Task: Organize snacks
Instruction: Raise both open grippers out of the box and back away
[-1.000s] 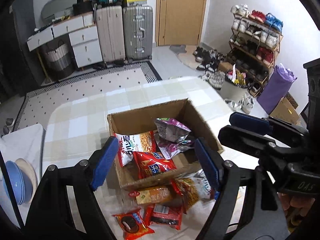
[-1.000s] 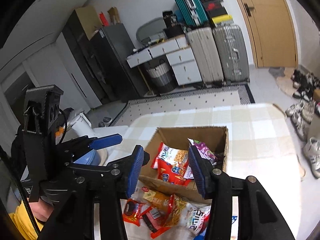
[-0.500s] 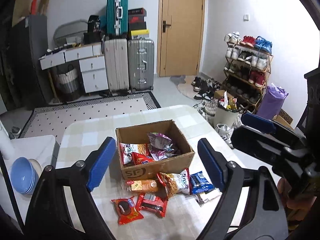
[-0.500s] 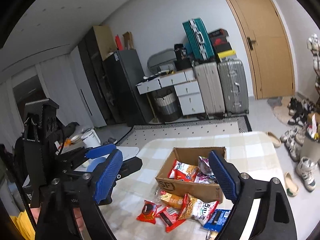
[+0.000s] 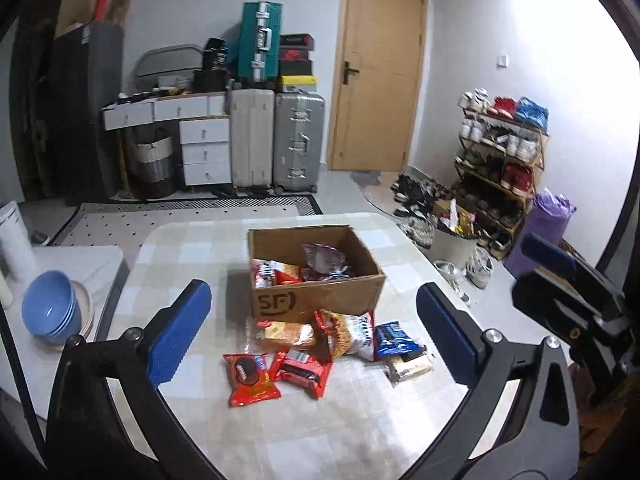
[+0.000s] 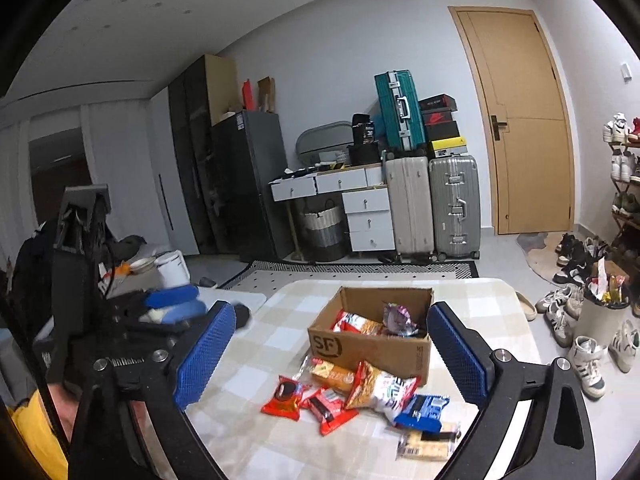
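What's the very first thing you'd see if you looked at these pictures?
Probably the cardboard box in the middle of the checked table, with bright snack packets peeking out of it. A heap of red, orange and blue snack packets lies on the table right in front of it. Blue-padded tongs, wide open, frame the view.

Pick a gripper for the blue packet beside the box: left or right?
Right, probably. The blue packet lies at the pile's right end, nearer the open right gripper; the left gripper faces the red packets.

One cardboard box (image 5: 316,300), six loose snack packets (image 5: 250,378), two tools (image 5: 316,336)
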The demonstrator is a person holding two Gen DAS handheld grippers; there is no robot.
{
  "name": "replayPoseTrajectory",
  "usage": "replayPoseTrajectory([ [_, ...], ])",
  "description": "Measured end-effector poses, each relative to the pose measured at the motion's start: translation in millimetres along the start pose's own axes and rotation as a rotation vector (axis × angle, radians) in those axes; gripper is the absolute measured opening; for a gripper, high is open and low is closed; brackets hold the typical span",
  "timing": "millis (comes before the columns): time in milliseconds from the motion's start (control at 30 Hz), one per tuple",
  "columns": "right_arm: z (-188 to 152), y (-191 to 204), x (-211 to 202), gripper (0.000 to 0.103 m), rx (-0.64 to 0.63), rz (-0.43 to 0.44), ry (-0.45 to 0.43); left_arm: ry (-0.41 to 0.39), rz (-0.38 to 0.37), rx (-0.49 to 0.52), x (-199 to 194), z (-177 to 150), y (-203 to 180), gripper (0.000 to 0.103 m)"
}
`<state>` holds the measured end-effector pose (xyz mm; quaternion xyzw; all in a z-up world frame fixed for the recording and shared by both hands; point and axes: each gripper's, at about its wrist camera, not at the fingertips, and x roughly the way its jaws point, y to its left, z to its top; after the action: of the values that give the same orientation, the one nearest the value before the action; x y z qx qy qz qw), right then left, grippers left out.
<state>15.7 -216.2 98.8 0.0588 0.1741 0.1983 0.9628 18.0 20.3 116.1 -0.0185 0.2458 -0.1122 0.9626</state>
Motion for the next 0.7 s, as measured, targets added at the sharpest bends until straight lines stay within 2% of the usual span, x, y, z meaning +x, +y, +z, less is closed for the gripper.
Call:
replayPoseTrajectory([
  [167, -35, -6, 2, 0.101, -0.009, -0.001, 0.016, -0.054, 0.031, -0.052, -7, -29, 25, 0.103],
  [333, -68, -16, 9, 0.101, -0.003, -0.008, 0.033, -0.038, 0.050, -0.076, 10, -62, 44, 0.103],
  [433, -84, -20, 15, 0.101, 0.012, -0.008, 0.043, 0.003, 0.060, -0.080, 30, -89, 49, 0.103],
  [533, -97, -22, 26, 0.101, 0.001, -0.022, 0.069, 0.078, 0.059, -0.092, 58, -117, 54, 0.103],
  [700, -113, -25, 42, 0.101, 0.020, -0.003, 0.116, 0.138, 0.065, -0.115, 84, -144, 58, 0.103],
])
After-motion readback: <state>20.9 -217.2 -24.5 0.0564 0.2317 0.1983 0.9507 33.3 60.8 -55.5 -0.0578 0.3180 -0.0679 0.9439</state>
